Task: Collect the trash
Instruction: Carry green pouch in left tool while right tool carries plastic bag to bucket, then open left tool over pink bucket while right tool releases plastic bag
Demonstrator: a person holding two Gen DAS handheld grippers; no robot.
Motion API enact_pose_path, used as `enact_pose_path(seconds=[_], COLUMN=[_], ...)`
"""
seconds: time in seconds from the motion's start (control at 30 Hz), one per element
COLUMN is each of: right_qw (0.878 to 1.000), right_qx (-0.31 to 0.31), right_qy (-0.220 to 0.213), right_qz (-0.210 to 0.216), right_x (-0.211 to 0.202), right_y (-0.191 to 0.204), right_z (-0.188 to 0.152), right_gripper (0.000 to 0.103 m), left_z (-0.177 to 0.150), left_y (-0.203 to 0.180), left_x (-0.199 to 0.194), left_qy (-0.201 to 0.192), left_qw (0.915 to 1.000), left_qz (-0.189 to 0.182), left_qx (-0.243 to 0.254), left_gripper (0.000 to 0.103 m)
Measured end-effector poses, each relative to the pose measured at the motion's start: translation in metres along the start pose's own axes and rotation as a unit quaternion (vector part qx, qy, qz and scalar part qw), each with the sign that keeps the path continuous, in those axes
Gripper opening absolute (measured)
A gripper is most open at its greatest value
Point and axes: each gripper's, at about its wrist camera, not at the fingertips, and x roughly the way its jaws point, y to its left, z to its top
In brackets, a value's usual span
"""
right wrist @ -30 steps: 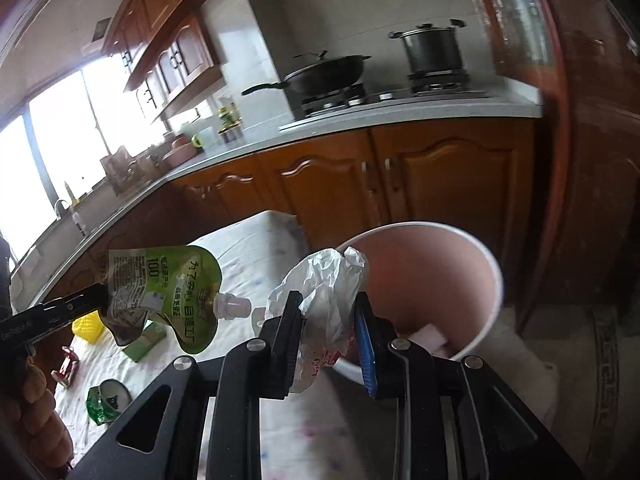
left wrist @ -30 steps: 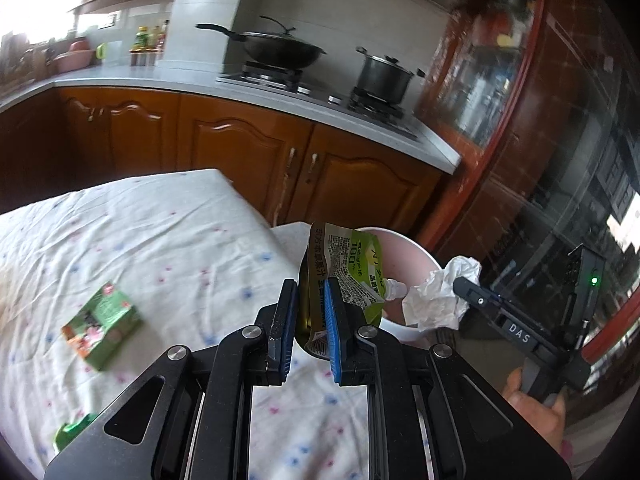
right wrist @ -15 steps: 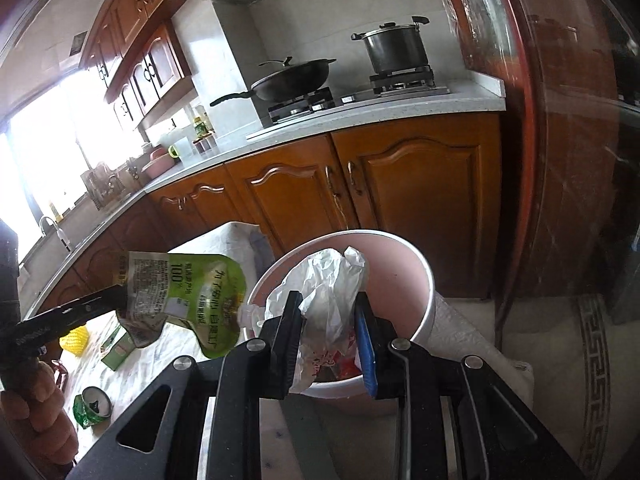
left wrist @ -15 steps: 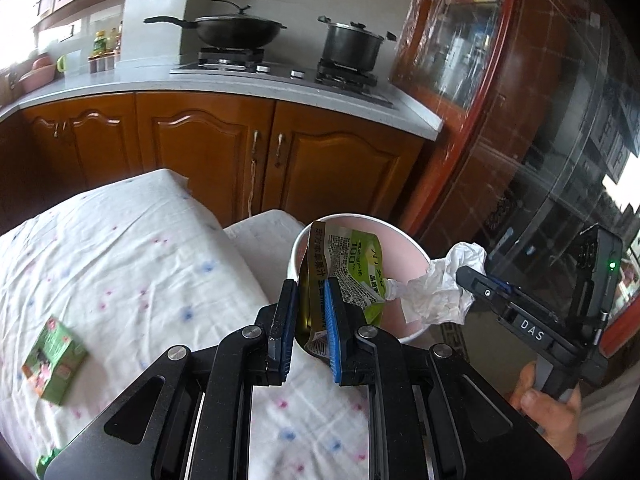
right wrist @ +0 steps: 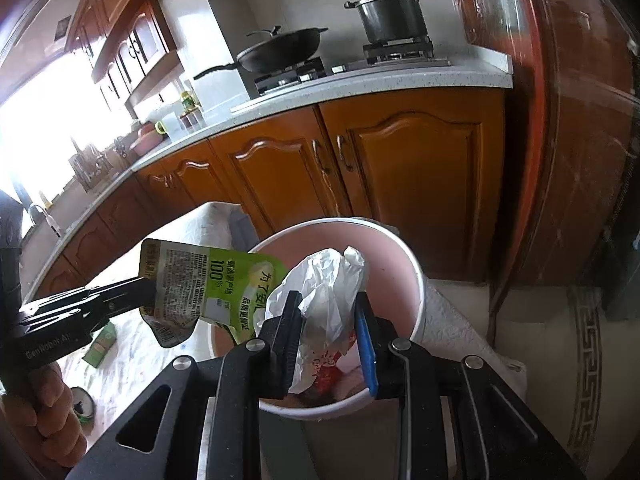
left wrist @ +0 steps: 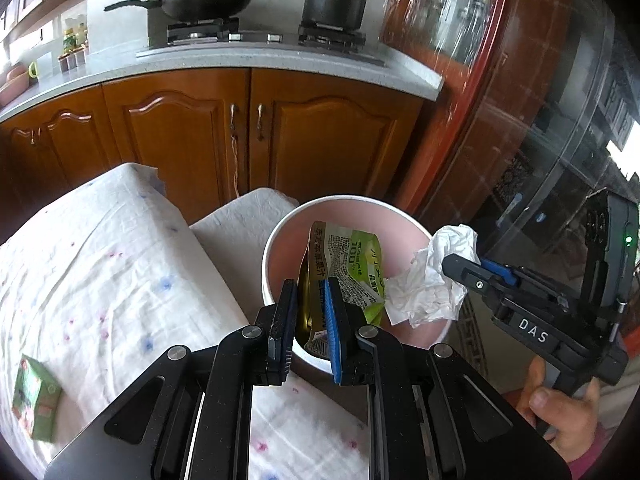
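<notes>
A: What changed?
B: Both hands have carried their loads over the pink bin (left wrist: 280, 236).
A: Grips?
B: Left gripper (left wrist: 311, 322) clenches the green pouch (left wrist: 352, 268); right gripper (right wrist: 328, 340) pinches the crumpled wrapper (right wrist: 324, 280). Dropping seems next.

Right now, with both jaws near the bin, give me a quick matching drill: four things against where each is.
Things:
1. green juice pouch
2. crumpled white wrapper
3. small green carton
4. steel pot

Places:
A. on the stove
B. in the right gripper
C. lying on the tablecloth
D. in the left gripper

Pairs: 1-D, 2-B, 3-C, 4-A
</notes>
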Motion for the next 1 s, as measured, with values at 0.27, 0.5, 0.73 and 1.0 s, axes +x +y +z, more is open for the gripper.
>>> enact_pose_path(seconds=[0.27, 0.5, 0.73, 1.0], right_qw=[1.000, 0.999, 0.999, 0.999], right_qx=[-0.009, -0.015, -0.007, 0.007], right_qy=[0.025, 0.041, 0.045, 0.036], right_qz=[-0.011, -0.017, -0.005, 0.002], right_x=[0.014, 0.021, 0.023, 0.015], right_y=[-0.005, -0.011, -0.015, -0.021], right_z=[0.004, 0.006, 0.007, 0.005], right_gripper=[0.027, 0.027, 0.041, 0.044], left_z=[0.006, 0.011, 0.009, 0.008], left_y=[-0.006, -0.012, -0.009, -0.004], left_x=[0.028, 0.043, 0.049, 0.038], left_qy=[0.029, 0.044, 0.062, 0.050], left_qw=[0.9995, 0.9990, 0.9981, 0.9987], left_qz=[0.004, 0.004, 0.000, -0.004], left_qx=[0.006, 0.010, 0.000, -0.010], left_gripper=[0.013, 0.013, 0.017, 0.026])
